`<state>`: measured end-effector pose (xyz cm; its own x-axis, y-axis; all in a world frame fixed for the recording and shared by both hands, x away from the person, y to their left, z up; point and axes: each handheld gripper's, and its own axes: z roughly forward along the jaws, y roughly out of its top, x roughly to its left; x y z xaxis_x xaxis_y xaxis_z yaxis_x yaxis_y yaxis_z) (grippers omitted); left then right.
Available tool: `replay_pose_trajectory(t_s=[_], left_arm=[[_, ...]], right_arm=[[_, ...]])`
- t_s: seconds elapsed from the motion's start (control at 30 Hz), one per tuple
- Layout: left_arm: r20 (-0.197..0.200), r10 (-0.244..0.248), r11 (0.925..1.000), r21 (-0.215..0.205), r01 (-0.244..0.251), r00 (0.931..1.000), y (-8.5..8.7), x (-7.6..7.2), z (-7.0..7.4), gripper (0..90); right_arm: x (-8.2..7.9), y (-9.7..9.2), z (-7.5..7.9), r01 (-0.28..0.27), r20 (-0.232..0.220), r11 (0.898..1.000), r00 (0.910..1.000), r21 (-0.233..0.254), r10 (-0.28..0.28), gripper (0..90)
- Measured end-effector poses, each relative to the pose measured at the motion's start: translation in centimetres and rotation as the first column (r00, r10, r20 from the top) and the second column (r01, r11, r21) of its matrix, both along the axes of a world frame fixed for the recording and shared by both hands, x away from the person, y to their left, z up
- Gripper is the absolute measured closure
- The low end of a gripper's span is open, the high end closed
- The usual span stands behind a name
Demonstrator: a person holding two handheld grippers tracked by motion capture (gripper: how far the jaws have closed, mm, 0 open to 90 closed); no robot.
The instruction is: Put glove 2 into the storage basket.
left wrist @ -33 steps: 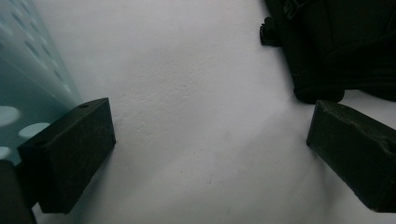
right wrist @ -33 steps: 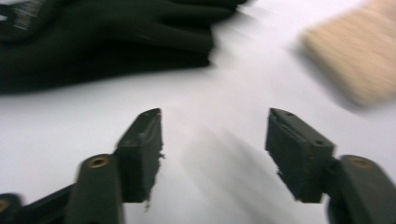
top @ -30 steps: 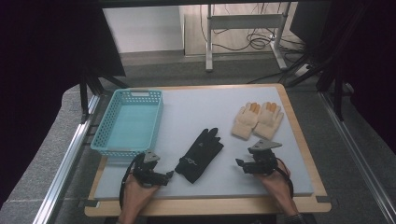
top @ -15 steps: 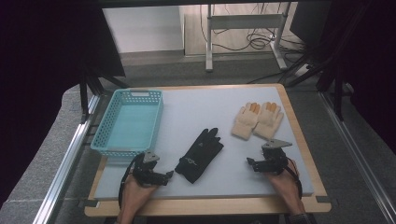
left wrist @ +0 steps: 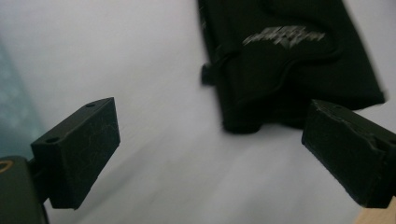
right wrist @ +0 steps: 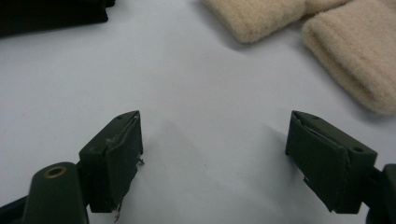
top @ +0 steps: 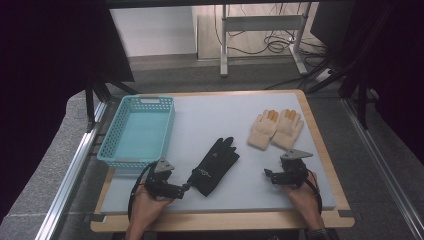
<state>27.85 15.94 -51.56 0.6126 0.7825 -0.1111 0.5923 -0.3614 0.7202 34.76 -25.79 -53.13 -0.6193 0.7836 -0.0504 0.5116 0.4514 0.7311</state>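
High view: the basket [top: 137, 131] is empty; the black glove [top: 214, 165] and tan gloves [top: 276, 128] lie on the mat, so all sorting remains.

Left gripper view: jaws released, glove cuff just ahead, nearer one jaw.

Right gripper view: jaws released, having just opened wider than earlier; the tan gloves lie ahead, untouched.

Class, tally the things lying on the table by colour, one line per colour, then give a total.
Black glove: 1
Cream gloves: 2
Turquoise basket: 1
Total: 4
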Motion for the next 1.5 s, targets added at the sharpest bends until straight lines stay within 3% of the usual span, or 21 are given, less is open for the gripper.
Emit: replay_pose_trajectory(t_s=[0.07,0.13,0.27,0.43,0.6,0.77,0.83,1.0,1.1,1.2,1.4,1.47,1.5], left_arm=[[-0.001,-0.007,1.0000,-0.005,0.007,1.0000,-0.5,0.2,0.3,4.8],[-0.001,-0.035,0.9994,0.005,0.035,0.9994,-2.2,1.0,1.1,4.3],[-0.005,-0.041,0.9981,0.045,0.042,0.9991,-4.8,2.4,1.8,1.8],[-0.026,-0.066,0.9962,0.054,0.068,0.9974,-7.9,4.2,2.0,0.0],[-0.017,-0.075,0.9894,0.124,0.076,0.9971,-10.7,5.2,1.5,0.0],[-0.027,-0.033,0.9766,0.212,0.038,0.9991,-11.1,6.7,0.1,0.0],[-0.045,-0.019,0.9734,0.227,0.029,0.9988,-10.8,7.2,-0.5,0.0],[-0.126,-0.050,0.9866,0.148,0.069,0.9908,-10.4,7.7,-1.4,0.0],[-0.115,-0.059,0.9793,0.186,0.080,0.9917,-11.1,7.5,-1.7,0.0],[-0.121,-0.055,0.9800,0.184,0.077,0.9911,-11.0,7.6,-1.6,0.7],[-0.127,-0.040,0.9803,0.187,0.063,0.9911,-10.2,7.9,-1.0,23.4],[-0.126,-0.043,0.9804,0.186,0.066,0.9911,-10.0,8.0,-0.7,35.3],[-0.100,-0.059,0.9762,0.202,0.078,0.9933,-9.8,7.9,-0.4,44.9]], right_arm=[[0.0,0.0,0.0,0.000,0.000,1.000,1.0000,0.000,0.000,18.4],[0.0,0.0,0.0,0.000,0.000,1.000,1.0000,0.000,0.000,18.4],[0.0,0.0,0.0,0.000,0.001,1.000,1.0000,0.000,0.000,18.4],[0.0,0.0,0.0,0.000,0.001,1.000,1.0000,0.001,0.000,18.4],[0.0,0.0,0.0,0.000,0.000,1.000,1.0000,0.001,0.000,18.4],[0.0,0.0,0.0,0.000,0.001,1.000,1.0000,0.001,0.000,18.4],[0.0,0.0,0.0,-0.001,0.000,1.000,1.0000,0.000,0.001,18.4],[0.0,0.0,0.0,0.000,0.001,1.000,1.0000,0.001,0.000,18.4],[0.0,0.0,0.0,0.000,0.000,1.000,1.0000,0.001,0.000,18.4],[0.0,0.0,0.0,0.000,0.001,1.000,1.0000,-0.001,0.000,18.4],[0.0,0.0,0.0,0.000,0.001,1.000,1.0000,-0.001,0.000,18.4],[0.0,0.0,0.0,0.000,0.002,1.000,1.0000,-0.002,0.000,18.4],[0.0,0.0,0.0,0.000,0.002,1.000,1.0000,-0.002,0.000,18.4]])
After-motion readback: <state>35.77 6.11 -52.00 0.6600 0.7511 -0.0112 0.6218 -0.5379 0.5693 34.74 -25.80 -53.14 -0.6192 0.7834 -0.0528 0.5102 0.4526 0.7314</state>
